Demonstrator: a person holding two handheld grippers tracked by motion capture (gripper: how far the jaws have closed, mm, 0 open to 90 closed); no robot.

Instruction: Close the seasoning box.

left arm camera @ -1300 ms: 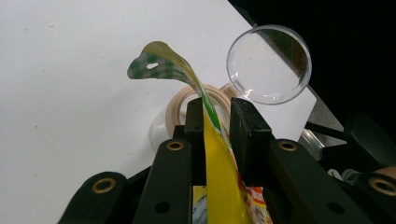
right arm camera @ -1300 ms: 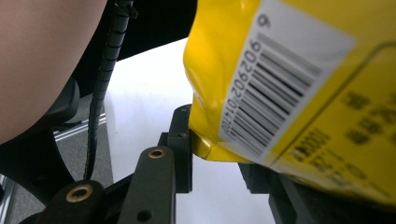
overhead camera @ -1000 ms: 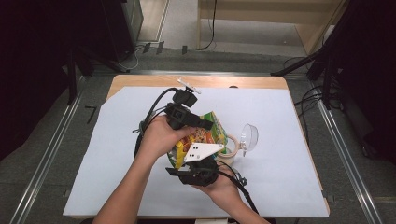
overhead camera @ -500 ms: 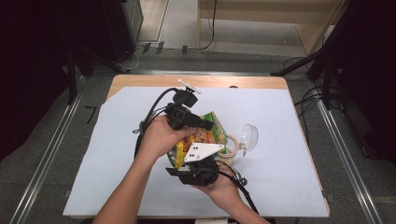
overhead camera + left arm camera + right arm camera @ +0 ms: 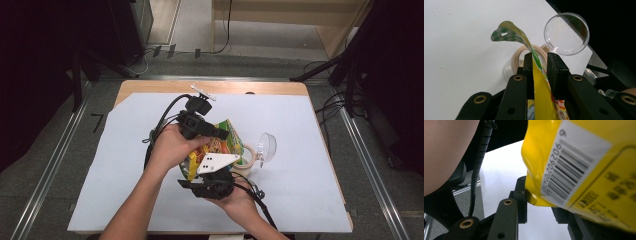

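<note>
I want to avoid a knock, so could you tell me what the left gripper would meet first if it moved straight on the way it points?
Probably the jar: its beige rim sits just beyond the left gripper, which is shut on the bag. The clear lid lies farther off. Depth is uncertain.

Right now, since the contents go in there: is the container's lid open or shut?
Open: the clear lid is swung back off the container rim.

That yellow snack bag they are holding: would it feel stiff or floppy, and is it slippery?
Probably floppy: the yellow snack bag curls over at its top edge above the left hand-held gripper. Its glossy film looks slippery, so a firm pinch seems wise. It seems light, hanging between the left and right hand-held gripper without sagging much.
</note>
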